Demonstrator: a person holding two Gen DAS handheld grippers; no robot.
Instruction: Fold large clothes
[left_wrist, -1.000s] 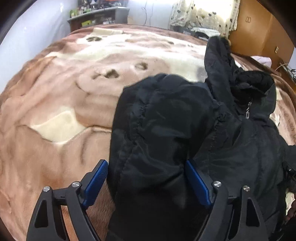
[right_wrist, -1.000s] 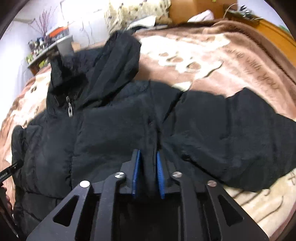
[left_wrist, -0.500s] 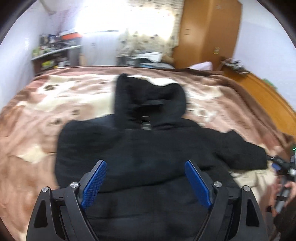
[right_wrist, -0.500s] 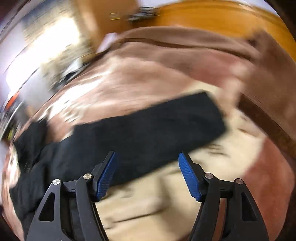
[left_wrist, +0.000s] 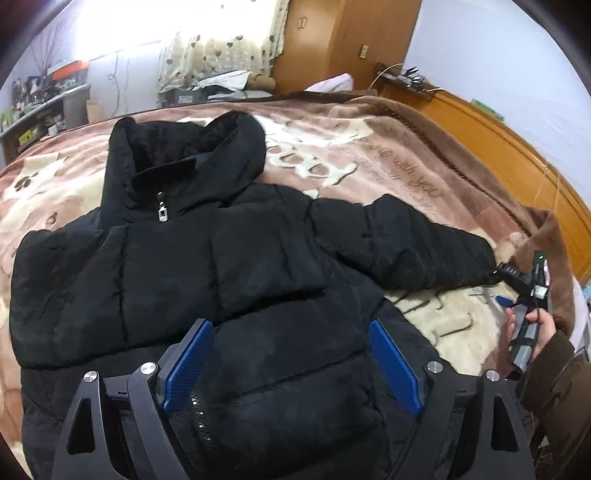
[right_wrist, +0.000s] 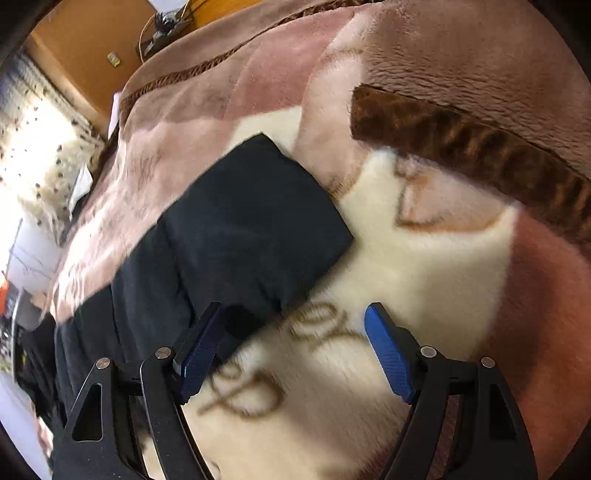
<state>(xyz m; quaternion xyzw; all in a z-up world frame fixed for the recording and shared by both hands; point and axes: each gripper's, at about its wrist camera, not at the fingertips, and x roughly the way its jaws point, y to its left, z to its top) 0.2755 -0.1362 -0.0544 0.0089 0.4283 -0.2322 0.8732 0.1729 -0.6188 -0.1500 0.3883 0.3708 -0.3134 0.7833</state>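
A black hooded puffer jacket (left_wrist: 221, 266) lies face up on the bed, zipped, hood at the far end. Its left sleeve is folded in over the body; its right sleeve (left_wrist: 406, 247) stretches out to the right. My left gripper (left_wrist: 291, 365) is open and empty, hovering above the jacket's lower front. My right gripper (right_wrist: 295, 354) is open and empty just beside the cuff of the outstretched sleeve (right_wrist: 258, 229), with its left finger at the cuff's edge. The right gripper also shows in the left wrist view (left_wrist: 524, 295), held in a hand at the sleeve's end.
A pink, brown and cream fleece blanket (left_wrist: 369, 155) covers the bed. A wooden headboard (left_wrist: 498, 147) runs along the right side. A wardrobe (left_wrist: 343, 40), curtained window and cluttered shelf (left_wrist: 44, 107) stand beyond the bed.
My right gripper let go of the jacket's body, opened and swung out to the end of the right sleeve. My left gripper drew back from the folded left sleeve to above the jacket's lower front.
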